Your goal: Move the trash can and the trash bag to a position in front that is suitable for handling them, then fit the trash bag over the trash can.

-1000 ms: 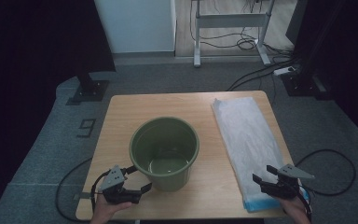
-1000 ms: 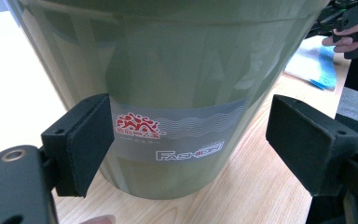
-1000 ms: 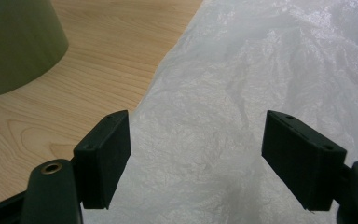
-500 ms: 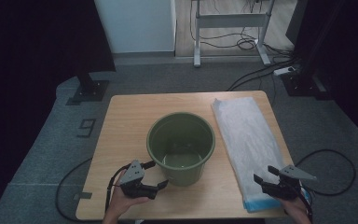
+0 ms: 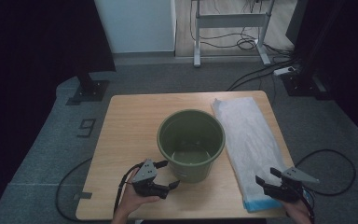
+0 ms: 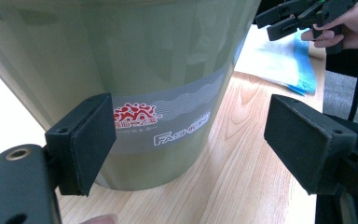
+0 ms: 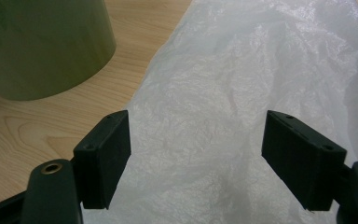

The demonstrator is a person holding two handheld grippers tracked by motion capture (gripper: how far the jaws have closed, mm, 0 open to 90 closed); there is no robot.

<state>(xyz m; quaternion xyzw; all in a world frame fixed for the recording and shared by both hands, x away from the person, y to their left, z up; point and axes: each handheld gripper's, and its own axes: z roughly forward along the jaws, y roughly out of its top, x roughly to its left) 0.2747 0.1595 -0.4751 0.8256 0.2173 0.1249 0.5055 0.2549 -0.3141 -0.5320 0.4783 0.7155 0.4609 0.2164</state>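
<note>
Left gripper [image 5: 167, 174] sits at the near-left foot of the green bucket [image 5: 191, 142], jaws spread wide and holding nothing; in the left gripper view one pad lies close against the bucket's printed label band [image 6: 168, 123], the other well clear over bare wood. Right gripper [image 5: 266, 179] hangs at the near right corner, jaws likewise wide apart and empty, just above the near end of the white plastic bag [image 5: 251, 135]. Bucket stands upright near the middle of the table [image 5: 130, 126], just beside the bag's left edge. Bag lies flat along the right side, with a blue strip [image 5: 261, 205] at its near end. Tabletop is light wood grain. Grey carpeted floor around, black cables [image 5: 328, 172] trailing, a metal frame [image 5: 228, 28] beyond.
</note>
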